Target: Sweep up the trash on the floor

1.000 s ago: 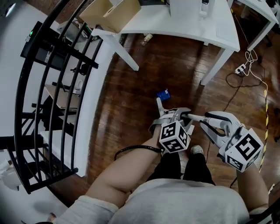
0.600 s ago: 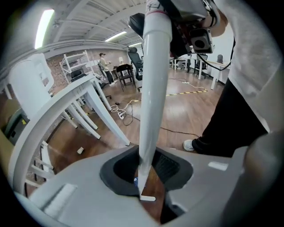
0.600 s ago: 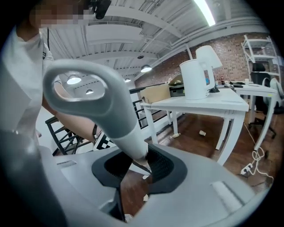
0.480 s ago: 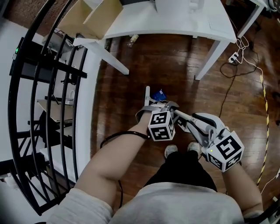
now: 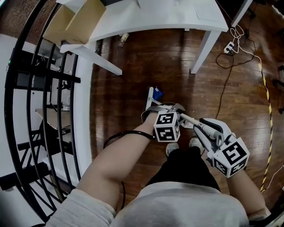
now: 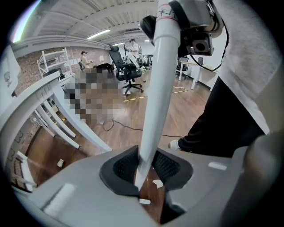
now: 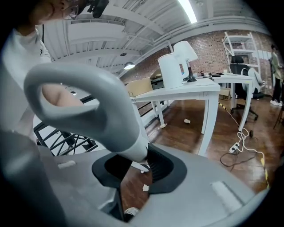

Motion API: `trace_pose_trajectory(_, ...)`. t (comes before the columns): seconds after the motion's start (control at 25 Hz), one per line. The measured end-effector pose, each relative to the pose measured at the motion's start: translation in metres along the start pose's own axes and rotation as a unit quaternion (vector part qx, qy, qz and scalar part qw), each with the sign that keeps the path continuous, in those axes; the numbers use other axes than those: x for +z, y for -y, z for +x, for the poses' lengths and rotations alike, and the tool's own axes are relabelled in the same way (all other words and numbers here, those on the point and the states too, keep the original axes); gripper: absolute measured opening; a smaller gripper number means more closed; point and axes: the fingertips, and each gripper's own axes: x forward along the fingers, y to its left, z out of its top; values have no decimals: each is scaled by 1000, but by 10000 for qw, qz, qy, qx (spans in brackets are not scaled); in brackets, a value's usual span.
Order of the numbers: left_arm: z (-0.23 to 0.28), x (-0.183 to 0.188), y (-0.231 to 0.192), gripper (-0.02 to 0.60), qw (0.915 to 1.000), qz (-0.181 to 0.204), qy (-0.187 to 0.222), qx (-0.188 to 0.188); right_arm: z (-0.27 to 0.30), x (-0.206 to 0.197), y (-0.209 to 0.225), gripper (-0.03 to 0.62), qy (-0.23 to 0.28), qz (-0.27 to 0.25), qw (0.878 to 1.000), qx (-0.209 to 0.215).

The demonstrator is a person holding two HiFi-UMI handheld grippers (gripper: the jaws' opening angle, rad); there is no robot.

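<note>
Above wooden floor (image 5: 124, 88), left gripper (image 6: 143, 170) clamps broom pole (image 6: 157, 88), right gripper (image 7: 140, 166) clamps its handle (image 7: 88, 102).

Head view dim, edges fisheye-bent, glare on far wood floor (image 5: 151, 57). Gripper views brighter, lit by ceiling strip light (image 7: 188, 11); near parts soft.

A white rectangular table (image 5: 164, 17) stood on a dark wooden plank floor (image 5: 128, 75), with an open brown cardboard box (image 5: 73, 24) on its left end. A black metal railing (image 5: 44, 79) curved along the left side. A corded white power strip (image 5: 229, 46) lay near a table leg.
</note>
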Motion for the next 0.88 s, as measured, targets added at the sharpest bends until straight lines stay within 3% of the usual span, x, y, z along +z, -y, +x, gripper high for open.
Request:
trace_pose_trajectory(0.52, 32, 86, 42, 89, 9986, -323, 420, -10, -85, -27, 21, 106, 12, 86, 9999, -57)
trace_pose_trajectory(0.88, 73, 179, 77, 89, 9968, -539, 584, -3, -175, -57, 56, 106, -137, 98, 9998, -46)
